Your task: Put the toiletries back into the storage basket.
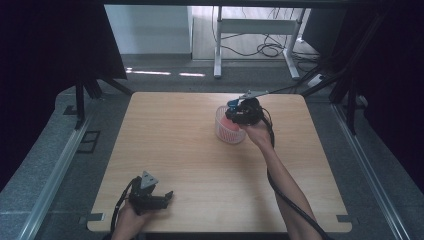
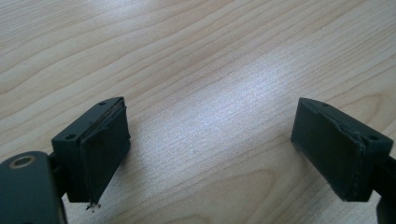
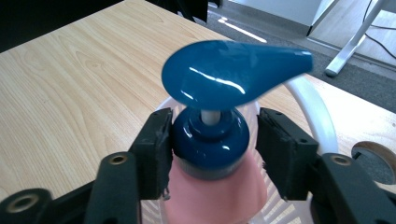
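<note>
A pink bottle (image 3: 215, 196) with a blue pump head (image 3: 229, 74) stands upright in a small white basket (image 1: 222, 131) right of the table's middle, toward the far side. My right gripper (image 3: 215, 142) straddles the pump's blue collar (image 3: 208, 140). The left pad lies against the collar and a gap shows at the right pad, so the jaws stand open. In the high view the right gripper (image 1: 240, 114) sits over the basket. My left gripper (image 1: 166, 198) rests near the front left edge, its jaws wide open over bare wood (image 2: 210, 140).
The wooden table (image 1: 190, 160) has grey floor around it. Dark curtains hang on both sides. A white desk frame (image 1: 250, 30) with cables stands beyond the far edge. The basket's white rim (image 3: 317, 112) curves just right of my right gripper.
</note>
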The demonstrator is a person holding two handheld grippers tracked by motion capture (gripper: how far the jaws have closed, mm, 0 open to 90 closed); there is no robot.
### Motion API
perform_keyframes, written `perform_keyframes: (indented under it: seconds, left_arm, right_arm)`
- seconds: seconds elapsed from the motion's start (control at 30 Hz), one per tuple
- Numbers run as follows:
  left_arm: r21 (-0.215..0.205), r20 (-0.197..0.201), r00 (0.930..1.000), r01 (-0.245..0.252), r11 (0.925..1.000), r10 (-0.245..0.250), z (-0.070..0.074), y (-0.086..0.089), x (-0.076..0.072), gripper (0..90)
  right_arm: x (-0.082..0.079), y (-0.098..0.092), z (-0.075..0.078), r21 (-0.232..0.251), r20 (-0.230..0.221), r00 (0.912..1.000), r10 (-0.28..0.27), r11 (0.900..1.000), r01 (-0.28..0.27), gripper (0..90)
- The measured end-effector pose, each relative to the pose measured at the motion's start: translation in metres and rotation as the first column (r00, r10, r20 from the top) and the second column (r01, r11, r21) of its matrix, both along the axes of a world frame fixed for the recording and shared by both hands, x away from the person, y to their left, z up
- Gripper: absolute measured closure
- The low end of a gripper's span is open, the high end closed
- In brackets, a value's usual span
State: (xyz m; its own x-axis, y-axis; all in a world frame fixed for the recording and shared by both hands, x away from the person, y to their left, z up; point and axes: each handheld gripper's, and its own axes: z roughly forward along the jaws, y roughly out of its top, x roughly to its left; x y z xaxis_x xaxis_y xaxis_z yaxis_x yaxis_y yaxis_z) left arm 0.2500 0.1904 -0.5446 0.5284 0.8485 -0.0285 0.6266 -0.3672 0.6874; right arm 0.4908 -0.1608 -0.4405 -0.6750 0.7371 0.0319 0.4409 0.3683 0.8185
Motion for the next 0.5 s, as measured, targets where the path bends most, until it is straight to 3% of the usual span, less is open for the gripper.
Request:
perform_keyframes:
  seconds: [0.3, 0.5]
  left_arm:
    - [-0.001, 0.001, 1.0000, 0.001, 1.0000, -0.001, -0.0001, 0.0000, 0.0001, 11.2]
    - [-0.001, 0.000, 1.0000, 0.000, 1.0000, 0.000, -0.0001, 0.0000, 0.0000, 11.2]
  right_arm:
    - [-0.0029, -0.0055, 0.0029, 0.015, 0.003, 0.9998, -0.018, 1.000, 0.018, 34.0]
    - [-0.0070, -0.0102, 0.0033, 0.032, -0.001, 1.0000, 0.000, 0.999, 0.000, 27.2]
